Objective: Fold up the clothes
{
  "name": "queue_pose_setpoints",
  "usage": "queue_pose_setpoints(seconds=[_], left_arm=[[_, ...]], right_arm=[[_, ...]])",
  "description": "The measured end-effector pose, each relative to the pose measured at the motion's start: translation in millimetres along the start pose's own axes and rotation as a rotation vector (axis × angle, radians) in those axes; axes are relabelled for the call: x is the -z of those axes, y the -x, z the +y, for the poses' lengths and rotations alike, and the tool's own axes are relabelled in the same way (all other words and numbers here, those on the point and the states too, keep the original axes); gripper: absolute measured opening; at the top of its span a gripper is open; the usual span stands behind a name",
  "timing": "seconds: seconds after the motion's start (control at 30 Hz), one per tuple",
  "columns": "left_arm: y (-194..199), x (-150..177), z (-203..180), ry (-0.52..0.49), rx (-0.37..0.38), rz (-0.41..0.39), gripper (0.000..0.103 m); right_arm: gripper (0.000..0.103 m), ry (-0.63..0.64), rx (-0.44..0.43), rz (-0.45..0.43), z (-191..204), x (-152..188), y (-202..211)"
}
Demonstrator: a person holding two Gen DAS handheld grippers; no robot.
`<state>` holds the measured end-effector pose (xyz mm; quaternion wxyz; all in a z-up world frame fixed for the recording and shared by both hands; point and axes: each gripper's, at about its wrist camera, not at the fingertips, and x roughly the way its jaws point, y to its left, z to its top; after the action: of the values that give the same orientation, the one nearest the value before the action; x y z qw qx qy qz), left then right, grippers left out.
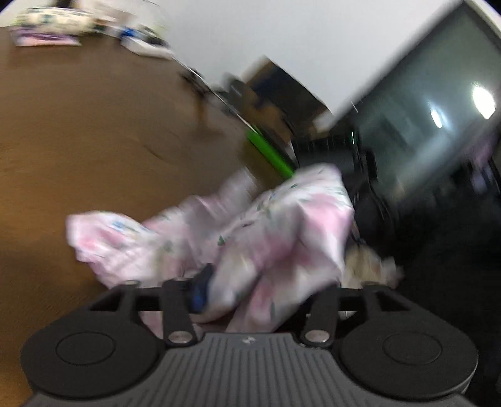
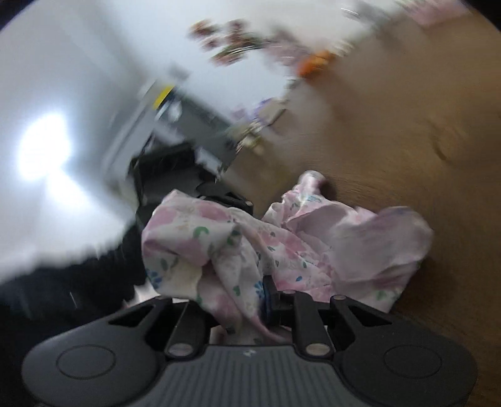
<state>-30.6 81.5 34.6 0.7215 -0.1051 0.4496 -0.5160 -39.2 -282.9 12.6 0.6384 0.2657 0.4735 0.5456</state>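
Both views smeared by motion blur. Pink flowered garment bunched in a loose heap on the brown wooden surface, at its edge, part of the cloth hanging over toward the dark floor side. In the left wrist view, left gripper released: jaws spread wide, cloth lying between them and draped over the front of the gripper, one blue-tipped fingertip showing at the left edge of the cloth, the other hidden beneath it; no clamping on the fabric visible. Green bar slanting beyond the heap, near the surface's edge. Blurred clutter far off at the surface's back.

In the right wrist view, same garment crumpled just ahead, right gripper clenched on a fold of it: jaws drawn close together, a twist of cloth pinched between and trailing back toward the camera. Black device partly covered by the garment's left portion. Orange object far back, too blurred to identify.
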Motion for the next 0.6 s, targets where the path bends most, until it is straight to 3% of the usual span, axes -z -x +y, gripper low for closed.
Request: queue_pose_setpoints(seconds=[0.07,0.27,0.47,0.57,0.6], left_arm=[[6.8,-3.3,6.0,0.022,-0.050,-0.026,0.085],[12.3,-6.7,-1.2,0.044,-0.274,-0.084,0.085],[5.4,-15.4,9.0,0.208,-0.435,-0.127,0.087],[14.3,-8.2,12.9,0.287,-0.494,-0.190,0.087],[17.7,-4.9,13.4,0.310,-0.507,-0.210,0.087]], right_arm=[[0.014,-0.142,0.030,-0.016,-16.3,-1.8,-0.7],[0.015,-0.282,0.115,-0.005,-31.2,-6.7,-8.1],[0.019,-0.214,0.203,0.061,-12.0,-25.1,-20.2],[0.042,-0.078,0.322,0.010,9.5,-27.4,-4.1],[0.044,-0.003,0.371,-0.030,23.1,-26.2,3.9]])
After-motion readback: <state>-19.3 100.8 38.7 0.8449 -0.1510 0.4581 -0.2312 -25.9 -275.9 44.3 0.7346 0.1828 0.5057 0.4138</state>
